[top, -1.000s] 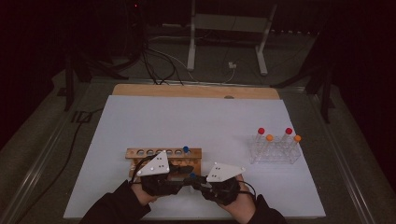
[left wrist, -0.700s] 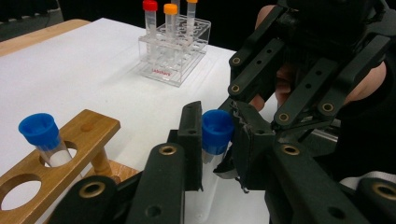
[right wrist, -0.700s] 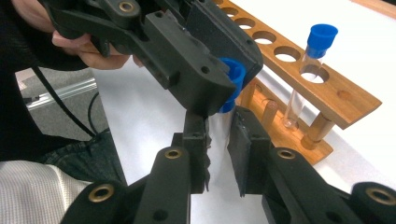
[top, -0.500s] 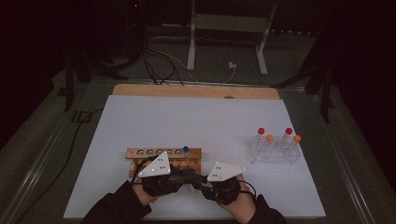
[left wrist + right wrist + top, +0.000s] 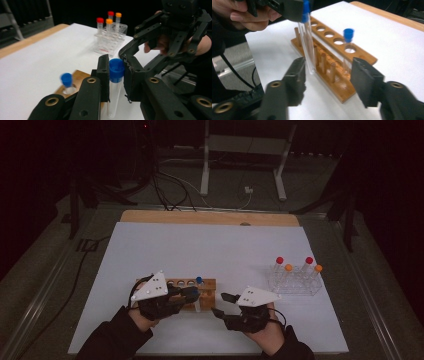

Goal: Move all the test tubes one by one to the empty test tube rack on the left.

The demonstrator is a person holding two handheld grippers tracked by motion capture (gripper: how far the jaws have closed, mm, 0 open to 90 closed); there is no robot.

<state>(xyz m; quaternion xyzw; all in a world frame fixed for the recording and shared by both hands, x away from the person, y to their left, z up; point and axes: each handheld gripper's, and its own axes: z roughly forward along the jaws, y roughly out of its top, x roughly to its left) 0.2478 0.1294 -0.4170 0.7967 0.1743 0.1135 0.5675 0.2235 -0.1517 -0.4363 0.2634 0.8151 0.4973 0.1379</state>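
My left gripper (image 5: 193, 295) is shut on a clear tube with a blue cap (image 5: 116, 70), gripped just below the cap and hanging upright off the table in front of the wooden rack (image 5: 206, 285). A second blue-capped tube (image 5: 199, 281) stands in a hole at the rack's right end. My right gripper (image 5: 223, 304) sits to the right of the held tube (image 5: 308, 42). Its jaws have just been opening and now stand apart. The tube's lower end hangs close to one jaw, with neither pad pressing on it.
A clear plastic rack (image 5: 295, 285) with red- and orange-capped tubes stands at the right of the white table top (image 5: 210, 245). The wooden rack has several empty holes (image 5: 329, 34). A wooden strip (image 5: 210, 217) edges the far side.
My right gripper has opened and drawn back to the right, away from the left one. The left gripper has risen a little with the tube.
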